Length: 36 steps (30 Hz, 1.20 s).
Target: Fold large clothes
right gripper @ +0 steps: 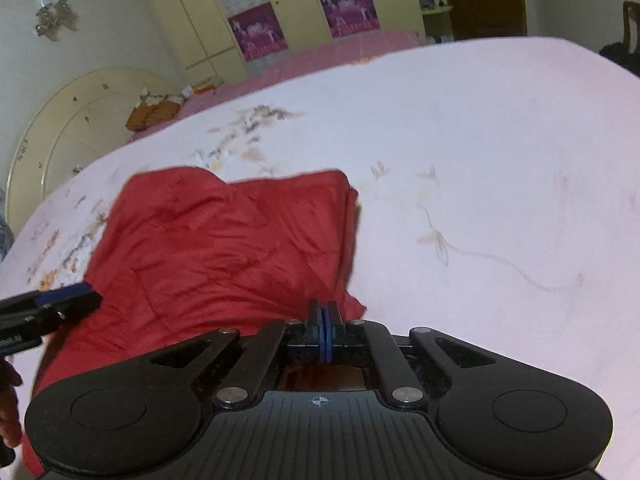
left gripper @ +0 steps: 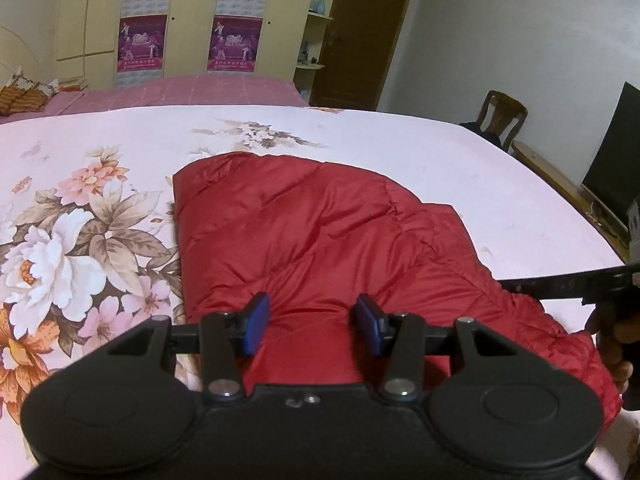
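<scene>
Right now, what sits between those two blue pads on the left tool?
Only the red quilted puffy jacket: the left wrist view shows its fabric filling the gap between the left gripper's open jaws.

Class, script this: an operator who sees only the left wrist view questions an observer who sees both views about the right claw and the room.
Operator: Is the right claw open?
Observer: No, the right claw is shut, pads together, at the near edge of the red jacket.
Operator: Anything on the wall outside my frame?
Observer: A wall lamp with two glass shades.
</scene>
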Tool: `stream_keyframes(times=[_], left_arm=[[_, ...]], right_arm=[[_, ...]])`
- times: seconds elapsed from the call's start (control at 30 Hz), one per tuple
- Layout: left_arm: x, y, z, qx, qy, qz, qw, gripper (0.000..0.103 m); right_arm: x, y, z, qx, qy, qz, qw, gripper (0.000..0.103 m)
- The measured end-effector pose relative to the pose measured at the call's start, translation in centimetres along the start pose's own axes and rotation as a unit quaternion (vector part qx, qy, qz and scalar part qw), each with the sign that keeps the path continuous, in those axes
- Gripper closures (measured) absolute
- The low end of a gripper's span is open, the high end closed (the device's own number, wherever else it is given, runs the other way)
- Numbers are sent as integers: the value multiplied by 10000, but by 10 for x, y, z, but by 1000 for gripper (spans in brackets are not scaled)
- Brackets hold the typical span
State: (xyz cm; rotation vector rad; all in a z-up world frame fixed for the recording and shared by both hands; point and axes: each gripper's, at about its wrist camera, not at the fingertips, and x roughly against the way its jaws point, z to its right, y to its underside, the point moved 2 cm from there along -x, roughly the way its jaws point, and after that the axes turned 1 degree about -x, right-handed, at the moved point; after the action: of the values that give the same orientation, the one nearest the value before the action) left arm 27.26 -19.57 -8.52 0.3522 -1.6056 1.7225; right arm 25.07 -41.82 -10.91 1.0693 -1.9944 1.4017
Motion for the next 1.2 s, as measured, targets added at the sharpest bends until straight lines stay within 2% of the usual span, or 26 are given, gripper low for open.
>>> stream_keyframes(times=[0.13, 0.4, 0.5, 0.53, 0.57, 0.6, 0.63, 0.77, 0.83, 0.93, 1.07, 1.2], left_arm=[[-3, 1, 0, 0, -54, -15, 10000, 55], [0, -2, 2, 9, -150, -37, 9999, 55], [9, -5, 2, 36, -215, 9, 9998, 54], [15, -6, 2, 61, -247, 82, 9996, 42], [22, -7, 2, 103, -286, 179, 9994, 23], [29, -7, 0, 163, -326, 308, 9989, 15], [36, -7, -1, 214, -317, 414, 9984, 11], [33, -2, -4, 241, -217, 163, 9993, 19], [22, 2, -6, 237, -187, -152, 9994, 19], [13, 9, -14, 537, -96, -244, 9982, 15], [7, 14, -20, 751, -67, -291, 9967, 14], [17, 11, -22, 923, 50, -292, 9953, 17]], right_arm=[[-4, 3, 8, -206, -49, -66, 9998, 100], [5, -2, 4, -58, 40, -91, 9999, 100], [17, -5, 5, -70, 54, 51, 9999, 100], [25, -7, 5, -93, 25, 156, 9998, 100], [32, -9, 5, -98, 7, 242, 9997, 100], [41, -11, 4, -103, -20, 373, 9993, 100], [51, -13, 1, -106, -83, 538, 9985, 100], [62, -13, -9, -41, -416, 827, 9957, 100], [47, -10, -12, -40, -522, 584, 9969, 100], [14, 0, -13, 5, -469, 122, 9988, 100], [-6, 2, -8, -133, -376, 82, 9992, 100], [4, -1, -6, -299, -445, -11, 9986, 100]])
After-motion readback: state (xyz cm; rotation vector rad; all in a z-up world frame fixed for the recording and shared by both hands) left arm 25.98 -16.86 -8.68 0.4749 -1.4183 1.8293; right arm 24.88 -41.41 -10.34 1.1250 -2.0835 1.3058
